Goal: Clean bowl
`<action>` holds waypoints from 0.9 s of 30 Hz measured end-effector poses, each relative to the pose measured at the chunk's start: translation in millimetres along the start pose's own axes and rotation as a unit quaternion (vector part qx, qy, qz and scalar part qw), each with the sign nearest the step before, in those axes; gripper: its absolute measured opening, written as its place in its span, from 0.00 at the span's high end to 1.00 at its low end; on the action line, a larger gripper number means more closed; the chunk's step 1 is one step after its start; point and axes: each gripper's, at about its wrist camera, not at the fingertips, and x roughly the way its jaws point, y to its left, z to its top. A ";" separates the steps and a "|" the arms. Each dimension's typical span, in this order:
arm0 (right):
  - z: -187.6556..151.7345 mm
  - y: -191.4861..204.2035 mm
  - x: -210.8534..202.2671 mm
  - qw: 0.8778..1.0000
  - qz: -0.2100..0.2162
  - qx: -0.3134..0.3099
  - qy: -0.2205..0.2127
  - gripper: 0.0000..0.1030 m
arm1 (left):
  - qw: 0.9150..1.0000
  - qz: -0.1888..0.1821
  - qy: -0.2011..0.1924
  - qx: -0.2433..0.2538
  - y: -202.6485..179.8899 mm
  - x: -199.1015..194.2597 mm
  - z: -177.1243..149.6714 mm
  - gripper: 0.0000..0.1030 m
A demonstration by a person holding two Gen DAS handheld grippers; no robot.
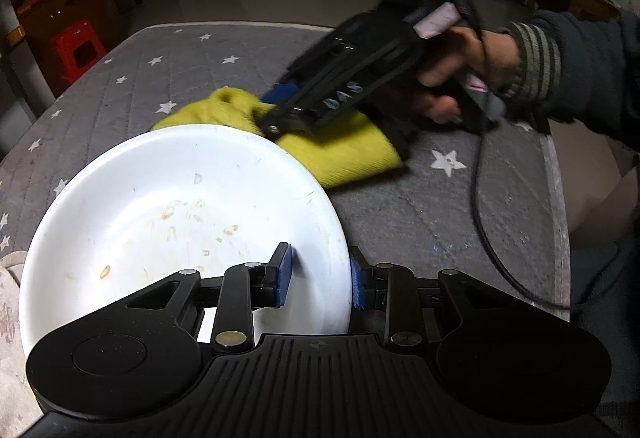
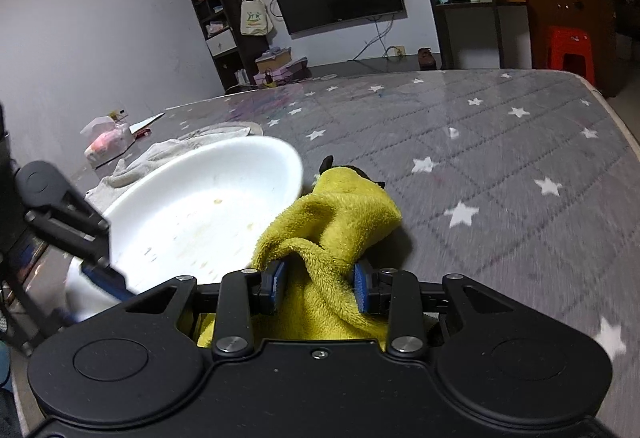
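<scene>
Stained bowl steadied for wiping

The round white plastic bowl (image 1: 176, 222) is clamped at its rim by the left tool (image 1: 320, 278); the yellow terry cloth (image 2: 328, 230) is gripped by the right tool (image 2: 318, 288), for wiping.

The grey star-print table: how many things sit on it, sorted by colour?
White: 1, the round white plastic bowl.
Yellow: 1, the fluffy yellow cloth.
Greyish: 1, the crumpled pale rag.
Pink and clear: 1, the plastic-wrapped packet.
Total: 4.
</scene>
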 end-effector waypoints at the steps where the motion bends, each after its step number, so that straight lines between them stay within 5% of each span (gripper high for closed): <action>1: 4.0 -3.5 4.1 1.000 0.003 0.002 0.000 0.65 | 1.000 0.000 0.001 0.002 -0.5 0.0 0.1 0.71; 17: 9.0 -3.8 14.6 1.000 -0.004 0.003 -0.003 0.65 | 0.994 0.052 0.013 -0.099 14.4 26.1 38.0 0.60; 27: -4.6 5.3 -2.9 1.000 -0.013 0.003 -0.003 0.65 | 0.997 0.040 0.011 -0.066 10.7 19.8 35.4 0.62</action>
